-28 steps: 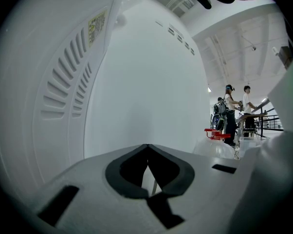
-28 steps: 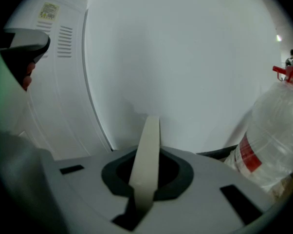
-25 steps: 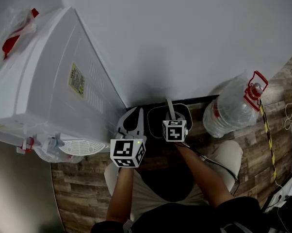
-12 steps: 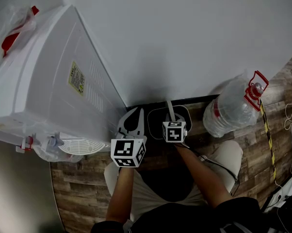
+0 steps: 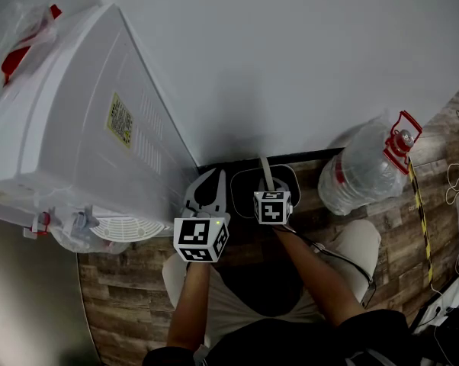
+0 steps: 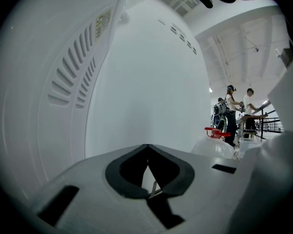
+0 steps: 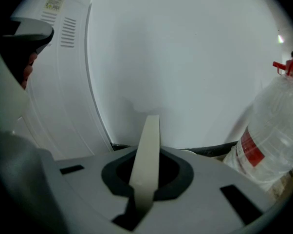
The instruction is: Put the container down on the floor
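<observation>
The pale strip (image 7: 150, 130) clamped in my right gripper (image 7: 145, 152) ran down out of sight between the jaws, and I could not tell what it belonged to. The water bottle (image 7: 269, 135) was cut off by the right gripper view's edge. The yellow label (image 5: 120, 125) on the white appliance (image 5: 62, 139) was too small to read.

Place: open indoor hall, seemingly a lab or test space
Home-like props: white appliance (image 5: 85, 136), water jug (image 5: 359, 178), wood-plank floor (image 5: 130, 296)
Background: high ceiling (image 6: 234, 48), people (image 6: 230, 108) at tables
</observation>
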### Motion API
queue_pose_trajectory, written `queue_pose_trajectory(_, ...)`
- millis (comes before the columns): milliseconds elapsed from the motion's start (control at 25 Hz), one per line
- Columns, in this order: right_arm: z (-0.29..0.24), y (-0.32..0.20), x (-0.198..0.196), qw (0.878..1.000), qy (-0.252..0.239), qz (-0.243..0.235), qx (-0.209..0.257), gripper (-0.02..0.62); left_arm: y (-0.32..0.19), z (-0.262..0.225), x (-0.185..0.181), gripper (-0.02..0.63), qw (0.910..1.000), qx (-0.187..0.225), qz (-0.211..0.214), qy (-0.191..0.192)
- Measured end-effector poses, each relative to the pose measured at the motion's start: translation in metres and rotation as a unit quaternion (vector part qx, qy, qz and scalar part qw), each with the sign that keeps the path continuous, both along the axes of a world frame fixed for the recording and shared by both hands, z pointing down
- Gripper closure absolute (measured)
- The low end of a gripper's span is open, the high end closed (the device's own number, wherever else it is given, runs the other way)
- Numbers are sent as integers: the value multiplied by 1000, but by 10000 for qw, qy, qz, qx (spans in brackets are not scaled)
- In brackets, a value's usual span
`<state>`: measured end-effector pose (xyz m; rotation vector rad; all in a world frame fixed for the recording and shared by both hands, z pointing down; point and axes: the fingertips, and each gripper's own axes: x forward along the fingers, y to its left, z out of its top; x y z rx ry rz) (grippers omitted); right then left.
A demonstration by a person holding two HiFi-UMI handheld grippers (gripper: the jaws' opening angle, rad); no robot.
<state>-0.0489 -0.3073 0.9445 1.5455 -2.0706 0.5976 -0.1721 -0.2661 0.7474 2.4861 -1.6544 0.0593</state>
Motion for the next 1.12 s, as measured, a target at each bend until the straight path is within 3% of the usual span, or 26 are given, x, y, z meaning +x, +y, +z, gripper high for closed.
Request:
queue_pose_trajectory(440, -1, -1, 11, 9998, 168, -28, -57, 565, -4, 2, 10, 589, 9999, -47, 110, 97)
queue_pose_trajectory(1120, 8, -11, 77, 9971, 625, 360, -241, 563, -17, 2, 48, 589, 9984, -76, 534, 171)
